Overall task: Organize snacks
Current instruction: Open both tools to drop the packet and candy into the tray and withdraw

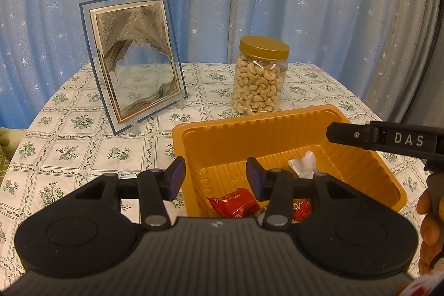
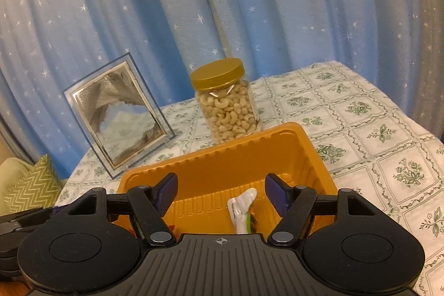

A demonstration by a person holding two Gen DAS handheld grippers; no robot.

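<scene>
An orange plastic tray (image 1: 277, 124) (image 2: 211, 157) sits on the table near me. Red snack packets (image 1: 233, 205) lie at its near end, and a white and green packet (image 2: 241, 205) (image 1: 304, 164) lies on its floor. My left gripper (image 1: 216, 179) is open and straddles the tray's left wall, one finger outside and one inside, neither pressing on it. My right gripper (image 2: 220, 190) hangs open over the tray. The white packet lies loose below its jaws. One black finger (image 1: 347, 133) of the right gripper reaches in from the right in the left wrist view.
A clear jar of cashews (image 1: 259, 76) (image 2: 226, 101) with a gold lid stands just behind the tray. A glass sand picture (image 1: 133, 60) (image 2: 119, 115) leans at the back left. Behind the floral tablecloth (image 2: 374, 129) hangs a blue starred curtain. A person's hand (image 1: 430, 226) shows at the right edge.
</scene>
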